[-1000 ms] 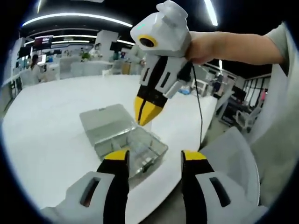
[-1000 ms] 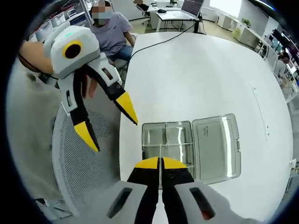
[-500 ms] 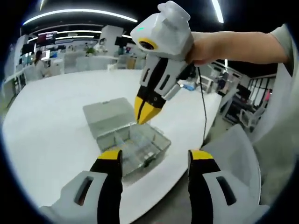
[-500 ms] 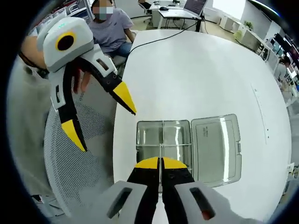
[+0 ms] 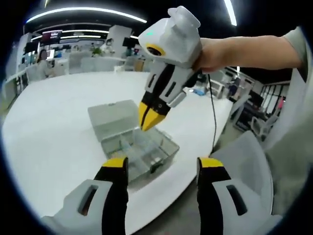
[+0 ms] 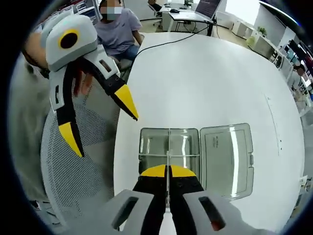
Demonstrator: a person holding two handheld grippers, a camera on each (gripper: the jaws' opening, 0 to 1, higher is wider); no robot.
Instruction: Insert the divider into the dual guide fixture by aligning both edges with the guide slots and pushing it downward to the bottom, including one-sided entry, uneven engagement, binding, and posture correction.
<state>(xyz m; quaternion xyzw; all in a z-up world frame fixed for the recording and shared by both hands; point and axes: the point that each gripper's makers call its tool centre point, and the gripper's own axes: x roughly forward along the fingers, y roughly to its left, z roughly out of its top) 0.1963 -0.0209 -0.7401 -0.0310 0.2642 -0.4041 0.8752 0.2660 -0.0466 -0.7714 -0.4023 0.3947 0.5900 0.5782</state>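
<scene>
A clear plastic compartment box with its hinged lid laid open (image 6: 195, 155) is seen in the lower middle of the right gripper view, resting on a large white round table (image 6: 205, 78). The tray half lies at the left of the box, and the flat lid at the right.

The right gripper (image 6: 167, 172), white-bodied with yellow-tipped black jaws, rises from the bottom centre of that view. Its jaws are pressed almost together on a thin clear plastic divider (image 6: 167, 155), which is held edge-on and appears as a pale line running up over the tray. Whether its edges are seated in the guide slots cannot be made out. In the left gripper view the same gripper (image 5: 148, 116) is seen at centre, held in a person's hand (image 5: 210, 49) reaching in from the upper right, its tips pointing down just above the box (image 5: 132, 137).

The left gripper (image 5: 159, 164) is seen at the bottom of its own view with its jaws spread wide and nothing between them. In the right gripper view it (image 6: 100, 117) is found at the upper left, off the table's edge and over a grey mesh chair seat (image 6: 83, 171). A seated person in a grey shirt (image 6: 120, 34) is seen at the top left.
</scene>
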